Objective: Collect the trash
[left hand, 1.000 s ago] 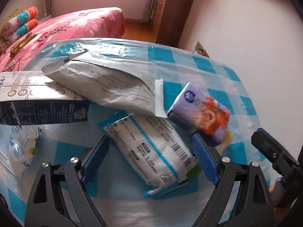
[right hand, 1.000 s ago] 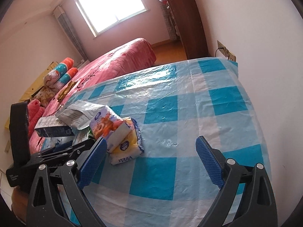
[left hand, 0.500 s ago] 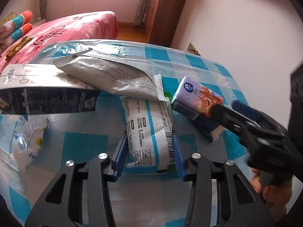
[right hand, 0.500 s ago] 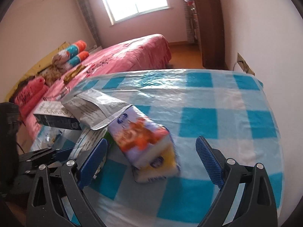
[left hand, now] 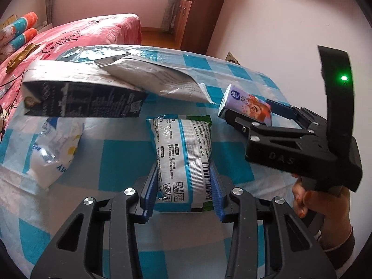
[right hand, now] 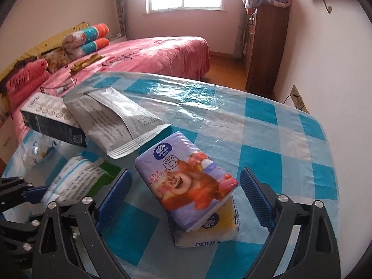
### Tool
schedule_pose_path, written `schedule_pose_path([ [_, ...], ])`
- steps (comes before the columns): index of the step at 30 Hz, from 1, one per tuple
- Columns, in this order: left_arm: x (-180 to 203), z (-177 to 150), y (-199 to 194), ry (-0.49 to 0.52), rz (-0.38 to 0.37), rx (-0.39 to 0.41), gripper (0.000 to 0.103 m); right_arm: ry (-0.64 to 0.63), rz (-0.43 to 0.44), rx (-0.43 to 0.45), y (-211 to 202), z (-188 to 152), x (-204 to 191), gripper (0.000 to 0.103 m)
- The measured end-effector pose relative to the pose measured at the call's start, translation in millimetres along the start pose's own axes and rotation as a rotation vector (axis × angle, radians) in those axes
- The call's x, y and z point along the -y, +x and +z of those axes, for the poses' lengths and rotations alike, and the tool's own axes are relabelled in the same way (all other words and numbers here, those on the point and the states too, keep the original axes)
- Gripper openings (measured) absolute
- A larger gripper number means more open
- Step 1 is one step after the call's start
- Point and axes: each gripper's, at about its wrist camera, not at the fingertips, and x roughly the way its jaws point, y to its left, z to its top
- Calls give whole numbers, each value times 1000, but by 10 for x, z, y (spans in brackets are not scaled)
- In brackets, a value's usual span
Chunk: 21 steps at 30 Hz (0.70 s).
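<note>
Left wrist view: white snack packet (left hand: 183,160) on checked table (left hand: 121,162), left gripper (left hand: 183,197) clamped on it. Right gripper (right hand: 186,193) closing, pads not yet touching purple tissue pack (right hand: 186,183) (yellow one beneath). Nothing collected; carton (left hand: 79,100), silver pouch (left hand: 158,81) untouched

A blue-and-white checked tablecloth (right hand: 260,125) is showing under a white, blue-striped, green-edged packet (left hand: 183,153), a purple and orange cartoon tissue pack (right hand: 186,181), a silver-grey pouch (right hand: 114,118) and a black-sided carton (left hand: 83,102); blue pads (right hand: 255,197) are lining black grippers
</note>
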Motion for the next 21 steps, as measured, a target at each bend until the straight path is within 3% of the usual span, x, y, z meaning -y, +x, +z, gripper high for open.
schedule_pose_path([
  [10, -90, -135, -178, 26, 8, 17, 41, -16, -43, 11, -92, -95, -88, 58],
  [21, -139, -320, -320, 48, -17, 12, 41, 76, 26, 30, -367, -345, -59, 53],
])
